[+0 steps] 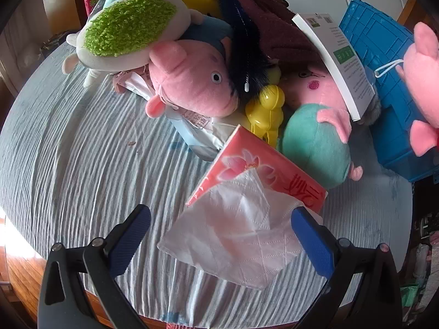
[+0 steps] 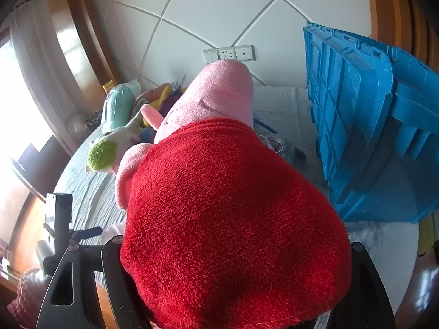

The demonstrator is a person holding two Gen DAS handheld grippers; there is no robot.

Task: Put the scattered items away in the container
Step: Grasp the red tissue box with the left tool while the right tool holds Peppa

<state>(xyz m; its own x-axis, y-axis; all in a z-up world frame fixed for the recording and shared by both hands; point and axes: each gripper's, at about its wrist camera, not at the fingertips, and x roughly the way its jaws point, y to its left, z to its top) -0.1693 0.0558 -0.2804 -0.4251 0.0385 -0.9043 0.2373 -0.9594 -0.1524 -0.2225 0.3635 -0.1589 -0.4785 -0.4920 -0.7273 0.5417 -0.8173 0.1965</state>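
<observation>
Right tongs [image 2: 233,282] clenched around red-dressed pink pig plush [image 2: 219,192], raised beside blue crate [image 2: 356,126]. Left tongs [image 1: 222,235] released, spread over white tissue [image 1: 236,235] trailing from pink tissue pack [image 1: 255,167] on cloth-covered desk [image 1: 82,164], near piled plush toys [image 1: 192,87].

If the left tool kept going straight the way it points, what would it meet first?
Most likely the loose white tissue sticking out of the pink tissue pack; it lies between the open left tool fingers, though depth is unclear.
</observation>
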